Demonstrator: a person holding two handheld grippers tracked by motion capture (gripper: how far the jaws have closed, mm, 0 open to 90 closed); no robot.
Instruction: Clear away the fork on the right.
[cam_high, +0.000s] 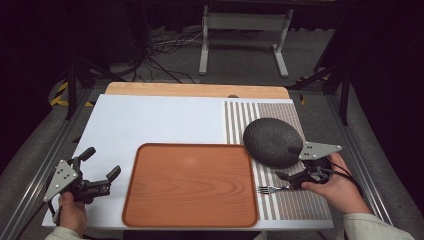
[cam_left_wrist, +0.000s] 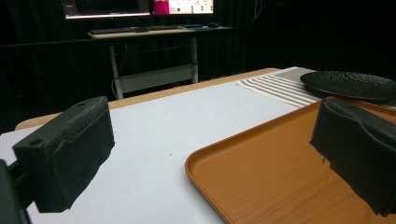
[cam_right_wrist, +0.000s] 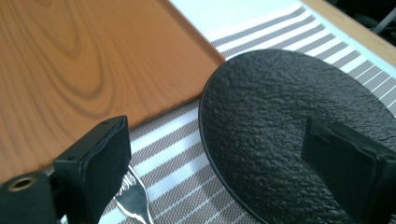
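Note:
An orange wood-grain tray (cam_high: 190, 185) lies on the white table mat, with nothing on it. To its right, a black textured plate (cam_high: 272, 141) rests on a striped placemat (cam_high: 300, 205). A silver fork (cam_high: 270, 189) lies on the placemat just in front of the plate. My right gripper (cam_high: 289, 162) is open, with one jaw over the plate's near rim and the other above the fork's handle. In the right gripper view, the fork tines (cam_right_wrist: 133, 203) show below the left jaw, and the plate (cam_right_wrist: 280, 107) lies ahead. My left gripper (cam_high: 101, 162) stands open left of the tray, holding nothing.
The left gripper view looks across the white mat (cam_left_wrist: 187, 121) and the tray corner (cam_left_wrist: 261, 172) toward the plate (cam_left_wrist: 350, 84). A wooden table edge (cam_high: 197, 90) runs along the back. Beyond it are a white stand's legs (cam_high: 240, 45) and cables on the floor.

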